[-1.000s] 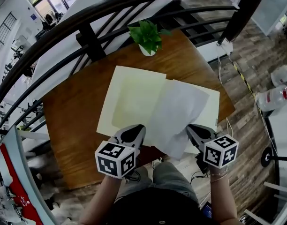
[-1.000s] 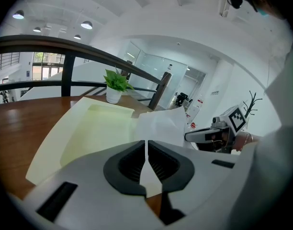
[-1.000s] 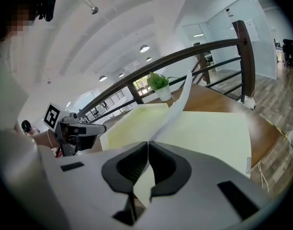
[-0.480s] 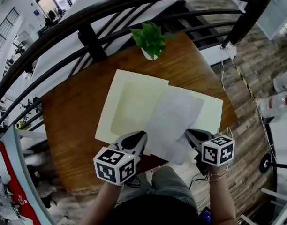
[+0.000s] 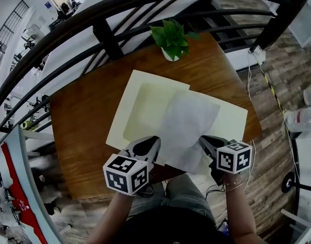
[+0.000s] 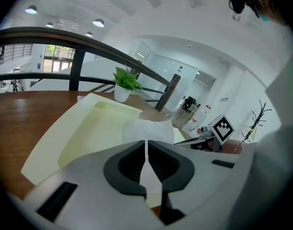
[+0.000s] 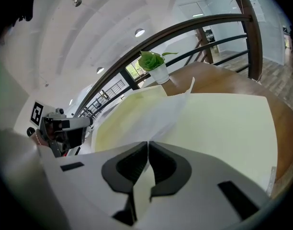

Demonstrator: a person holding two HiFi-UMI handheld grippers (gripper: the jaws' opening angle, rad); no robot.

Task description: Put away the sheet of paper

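Note:
A white sheet of paper [image 5: 188, 126] hangs slightly curled over an open pale yellow folder [image 5: 145, 103] on the wooden table [image 5: 79, 121]. My left gripper [image 5: 149, 145] is shut on the sheet's near left corner, and my right gripper [image 5: 206, 142] is shut on its near right corner. In the left gripper view the sheet [image 6: 149, 128] runs into the closed jaws of the left gripper [image 6: 146, 145]. In the right gripper view the sheet [image 7: 156, 116] enters the closed jaws of the right gripper [image 7: 148, 147] the same way, with the folder [image 7: 223, 123] flat beneath.
A potted green plant [image 5: 170, 37] stands at the table's far edge. A dark curved railing [image 5: 110, 39] runs behind the table. The near table edge lies right under both grippers, with the person's legs below it. Plastic bottles [image 5: 303, 118] lie on the floor at right.
Both grippers keep their hold on the sheet and stay near the table's front edge. The sheet has settled slightly lower and flatter over the folder; the head view has shifted a little.

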